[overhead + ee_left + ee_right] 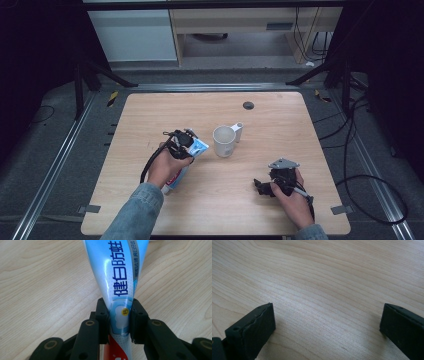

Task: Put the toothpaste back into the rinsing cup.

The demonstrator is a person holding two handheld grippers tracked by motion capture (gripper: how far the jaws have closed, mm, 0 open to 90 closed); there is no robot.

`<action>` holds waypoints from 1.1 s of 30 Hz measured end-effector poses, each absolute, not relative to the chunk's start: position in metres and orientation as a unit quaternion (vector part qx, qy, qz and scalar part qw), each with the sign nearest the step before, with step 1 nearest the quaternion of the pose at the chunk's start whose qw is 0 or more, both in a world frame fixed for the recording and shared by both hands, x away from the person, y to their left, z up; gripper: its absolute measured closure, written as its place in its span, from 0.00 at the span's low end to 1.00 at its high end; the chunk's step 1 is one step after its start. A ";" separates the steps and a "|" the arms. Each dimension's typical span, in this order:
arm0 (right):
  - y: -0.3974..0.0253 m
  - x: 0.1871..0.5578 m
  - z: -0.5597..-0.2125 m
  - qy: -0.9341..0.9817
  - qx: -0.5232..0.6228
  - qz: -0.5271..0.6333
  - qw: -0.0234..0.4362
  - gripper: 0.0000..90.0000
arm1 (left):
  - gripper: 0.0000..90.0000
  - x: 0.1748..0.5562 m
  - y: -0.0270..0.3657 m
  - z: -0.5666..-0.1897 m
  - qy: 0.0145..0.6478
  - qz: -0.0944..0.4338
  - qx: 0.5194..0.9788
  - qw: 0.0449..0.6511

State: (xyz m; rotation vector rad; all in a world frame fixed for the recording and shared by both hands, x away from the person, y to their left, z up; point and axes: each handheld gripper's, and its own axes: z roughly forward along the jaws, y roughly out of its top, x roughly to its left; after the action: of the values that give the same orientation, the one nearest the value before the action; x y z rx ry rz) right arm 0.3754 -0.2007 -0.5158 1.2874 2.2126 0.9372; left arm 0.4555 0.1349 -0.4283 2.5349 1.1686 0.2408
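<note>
While the left gripper [119,320] is clamped across a toothpaste tube [117,277], the tube's long axis runs straight ahead from the jaws, its flat crimped end pointing away. Seen from above, that end of the tube [199,146] aims toward the white mug [224,141] just beside it on the desk [270,115], so the left hand is the nearer one. Well apart, the right gripper [327,330] rests low over bare wood with its jaws wide apart, holding nothing.

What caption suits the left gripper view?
Left tool shut on a blue toothpaste tube above the wooden table.
</note>
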 end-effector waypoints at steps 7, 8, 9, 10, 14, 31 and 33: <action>-0.201 0.375 -0.516 0.794 0.462 0.336 0.206 0.00 | 0.81 0.451 0.144 -0.418 0.414 0.102 0.884 0.192; -0.201 0.375 -0.516 0.794 0.462 0.336 0.206 0.00 | 0.81 0.449 0.145 -0.415 0.416 0.102 0.882 0.197; -0.201 0.376 -0.516 0.794 0.462 0.337 0.206 0.00 | 0.81 0.448 0.147 -0.413 0.416 0.104 0.881 0.202; -0.201 0.375 -0.516 0.794 0.462 0.336 0.206 0.00 | 0.81 0.447 0.148 -0.411 0.416 0.105 0.880 0.205; -0.201 0.375 -0.516 0.794 0.462 0.336 0.206 0.00 | 0.81 0.444 0.153 -0.401 0.417 0.116 0.876 0.214; -0.201 0.376 -0.516 0.794 0.463 0.337 0.207 0.00 | 0.81 0.443 0.164 -0.376 0.417 0.134 0.870 0.226; -0.200 0.376 -0.516 0.793 0.463 0.337 0.206 0.00 | 0.81 0.442 0.164 -0.373 0.415 0.138 0.869 0.230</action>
State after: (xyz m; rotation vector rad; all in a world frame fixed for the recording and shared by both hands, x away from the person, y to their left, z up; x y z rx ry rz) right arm 0.3758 -0.2004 -0.5158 1.2908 2.2111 0.9404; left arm 0.4425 0.1641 -0.3734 2.3914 1.1412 0.3808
